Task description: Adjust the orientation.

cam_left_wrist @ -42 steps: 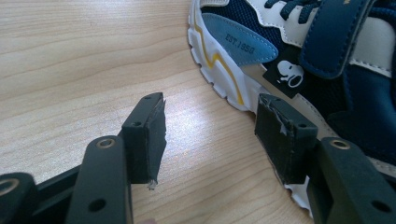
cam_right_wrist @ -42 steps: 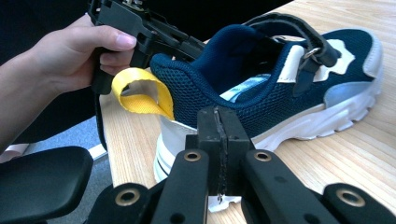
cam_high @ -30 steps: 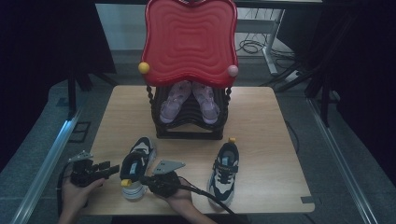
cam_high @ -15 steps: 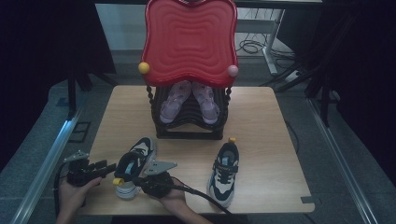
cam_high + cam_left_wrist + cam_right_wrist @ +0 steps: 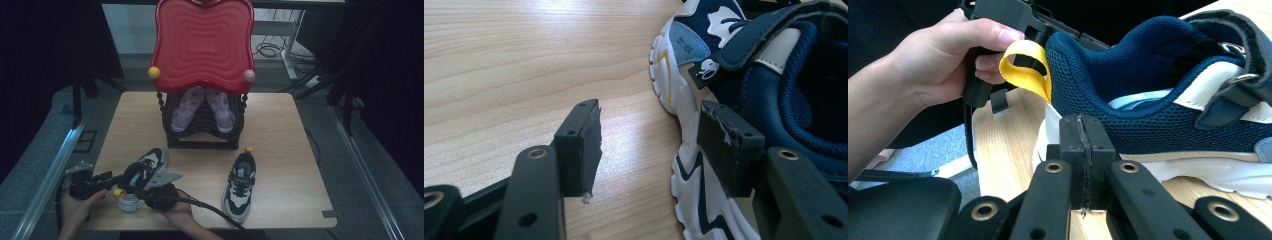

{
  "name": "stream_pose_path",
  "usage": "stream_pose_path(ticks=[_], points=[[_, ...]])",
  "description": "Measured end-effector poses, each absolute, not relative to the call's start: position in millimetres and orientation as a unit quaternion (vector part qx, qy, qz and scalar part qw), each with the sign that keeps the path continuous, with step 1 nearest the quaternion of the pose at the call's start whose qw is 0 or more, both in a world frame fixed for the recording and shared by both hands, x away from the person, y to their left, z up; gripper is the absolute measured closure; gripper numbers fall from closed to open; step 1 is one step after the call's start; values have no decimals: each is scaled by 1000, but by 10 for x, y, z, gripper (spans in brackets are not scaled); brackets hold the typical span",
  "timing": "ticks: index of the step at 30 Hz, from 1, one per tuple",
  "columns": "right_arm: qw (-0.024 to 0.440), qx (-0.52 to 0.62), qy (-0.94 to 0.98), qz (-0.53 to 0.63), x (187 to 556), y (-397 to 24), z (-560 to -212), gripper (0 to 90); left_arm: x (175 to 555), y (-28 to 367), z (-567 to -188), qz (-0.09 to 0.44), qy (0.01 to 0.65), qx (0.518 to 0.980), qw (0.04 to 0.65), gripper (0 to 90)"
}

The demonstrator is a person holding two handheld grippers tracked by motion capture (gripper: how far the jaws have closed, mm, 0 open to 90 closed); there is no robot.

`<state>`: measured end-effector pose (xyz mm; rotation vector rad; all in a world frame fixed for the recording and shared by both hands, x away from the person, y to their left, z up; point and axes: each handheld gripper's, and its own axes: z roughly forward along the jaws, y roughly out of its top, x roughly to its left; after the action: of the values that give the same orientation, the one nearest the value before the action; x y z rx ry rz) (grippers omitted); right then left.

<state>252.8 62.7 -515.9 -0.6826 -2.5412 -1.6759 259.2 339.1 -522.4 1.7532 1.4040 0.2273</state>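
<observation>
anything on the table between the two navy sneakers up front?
No. In the high view the stretch between the left sneaker and the right sneaker is bare wooden table, apart from the right gripper and its cable beside the left sneaker.

Your high view was pretty dim, with dark surroundings. Both gripper views were way brighter, but the nearest jaws went soft.

We see navy-and-white sneaker [image 5: 1168, 115] with yellow heel loop [image 5: 1025, 67] — red ribbed tray [image 5: 202, 42] — lilac shoes [image 5: 202, 107] — pale wood-grain table [image 5: 280, 130].
</observation>
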Motion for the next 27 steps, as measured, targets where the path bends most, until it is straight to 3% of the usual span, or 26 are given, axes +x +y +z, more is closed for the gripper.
stream_pose_path(ticks=[9,27], points=[[-10,-201,-821,-534,2436,450,-5036,889,2580,3401,-5230,93,563,702,426,429],[-56,-247,-801,-542,2353,-547,-4819,889,2590,3391,-5243,95,567,700,423,429]])
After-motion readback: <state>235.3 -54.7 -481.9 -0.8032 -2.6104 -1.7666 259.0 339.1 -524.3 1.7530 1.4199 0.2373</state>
